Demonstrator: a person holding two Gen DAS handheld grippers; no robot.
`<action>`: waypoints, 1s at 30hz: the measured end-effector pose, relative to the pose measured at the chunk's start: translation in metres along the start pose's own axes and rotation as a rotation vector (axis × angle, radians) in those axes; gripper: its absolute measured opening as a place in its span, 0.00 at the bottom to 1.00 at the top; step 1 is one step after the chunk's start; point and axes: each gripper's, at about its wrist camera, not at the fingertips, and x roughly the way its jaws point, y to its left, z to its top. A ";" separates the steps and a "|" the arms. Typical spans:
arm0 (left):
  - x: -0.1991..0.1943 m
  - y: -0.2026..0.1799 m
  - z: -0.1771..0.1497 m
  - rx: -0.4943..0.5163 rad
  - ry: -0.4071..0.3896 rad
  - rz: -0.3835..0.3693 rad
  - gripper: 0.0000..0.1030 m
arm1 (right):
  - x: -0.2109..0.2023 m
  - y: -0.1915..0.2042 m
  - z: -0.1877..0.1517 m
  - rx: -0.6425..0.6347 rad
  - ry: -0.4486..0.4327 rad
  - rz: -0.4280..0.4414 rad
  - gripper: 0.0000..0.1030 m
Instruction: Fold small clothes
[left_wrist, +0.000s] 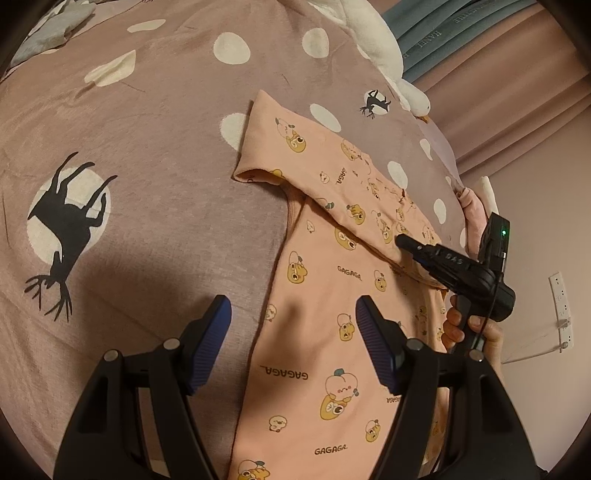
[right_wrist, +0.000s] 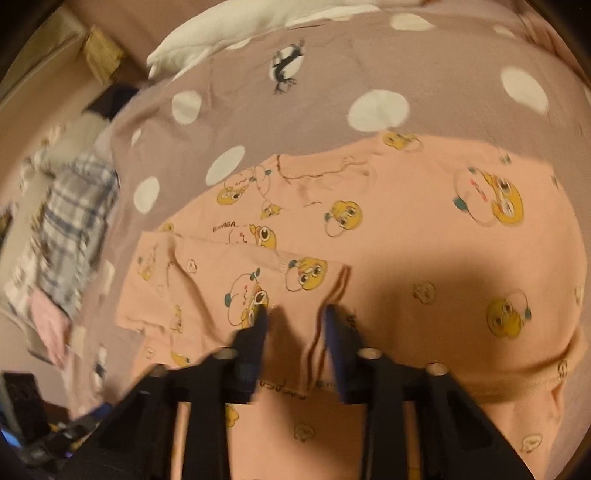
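A bedroom in a home.
A mauve duvet (left_wrist: 155, 155) printed with white dots and deer silhouettes covers the bed, with pink curtains (left_wrist: 517, 85), a white plush goose (left_wrist: 373, 40) and a wall socket (left_wrist: 561, 306) nearby.

The peach garment (left_wrist: 325, 295) is soft matt cotton-like knit with printed cartoon figures. The mauve bed cover (left_wrist: 155, 122) under it looks like brushed, slightly fuzzy cloth with white dots. The left claw (left_wrist: 293, 339) is matt black plastic, its pads (left_wrist: 210, 339) ribbed blue rubber, its pivot pins dull metal. The white plush toy (left_wrist: 373, 40) at the bed's far edge looks fleecy.
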 end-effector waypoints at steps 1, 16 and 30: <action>0.000 0.000 0.000 0.001 0.001 0.000 0.68 | 0.002 0.007 0.000 -0.049 0.001 -0.039 0.10; 0.001 -0.014 -0.004 0.033 0.011 0.005 0.68 | -0.131 0.000 0.033 -0.118 -0.339 -0.090 0.06; 0.018 -0.040 0.023 0.099 0.010 0.009 0.68 | -0.092 -0.086 0.013 0.145 -0.199 -0.174 0.06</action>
